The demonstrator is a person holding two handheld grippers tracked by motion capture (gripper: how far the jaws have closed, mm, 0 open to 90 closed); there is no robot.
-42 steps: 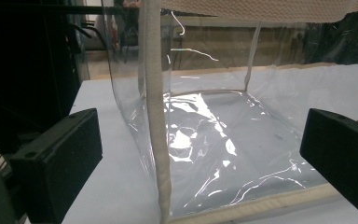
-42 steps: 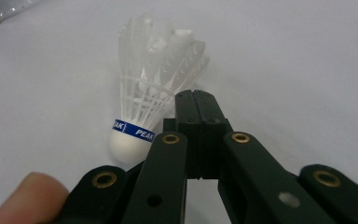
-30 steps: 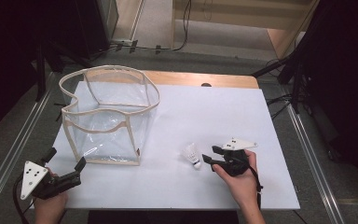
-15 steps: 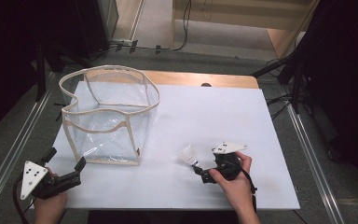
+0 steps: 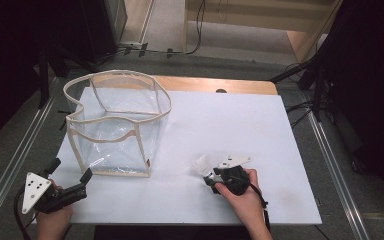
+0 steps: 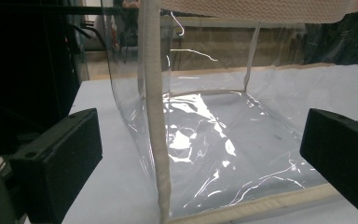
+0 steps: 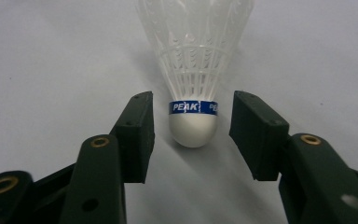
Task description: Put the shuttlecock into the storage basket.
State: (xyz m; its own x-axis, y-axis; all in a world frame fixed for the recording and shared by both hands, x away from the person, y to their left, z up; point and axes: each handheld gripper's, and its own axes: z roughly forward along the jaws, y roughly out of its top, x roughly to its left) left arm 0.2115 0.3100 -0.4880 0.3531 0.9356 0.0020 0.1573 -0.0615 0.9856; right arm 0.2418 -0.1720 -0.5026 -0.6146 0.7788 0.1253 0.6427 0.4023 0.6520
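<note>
A white shuttlecock (image 7: 193, 70) lies on the white table top, its cork head with a blue band toward my right gripper (image 7: 191, 128). The jaws stand open on either side of the cork, not touching it. In the high view the shuttlecock (image 5: 200, 165) lies at the front right of centre, with the right gripper (image 5: 211, 178) just behind it in a hand. A clear plastic bag (image 5: 115, 125) with beige trim stands open at the left. My left gripper (image 5: 82, 182) is open near the bag's front corner (image 6: 156, 140), which shows between its jaws.
The white table top (image 5: 240, 125) has free room in its middle and right. A wooden strip (image 5: 220, 85) runs along its far edge. Metal rails flank both sides. Dark stands and cables sit on the floor beyond.
My right gripper has slid left and forward to the shuttlecock, so its jaws now bracket the cork. The left gripper and the bag have not moved.
</note>
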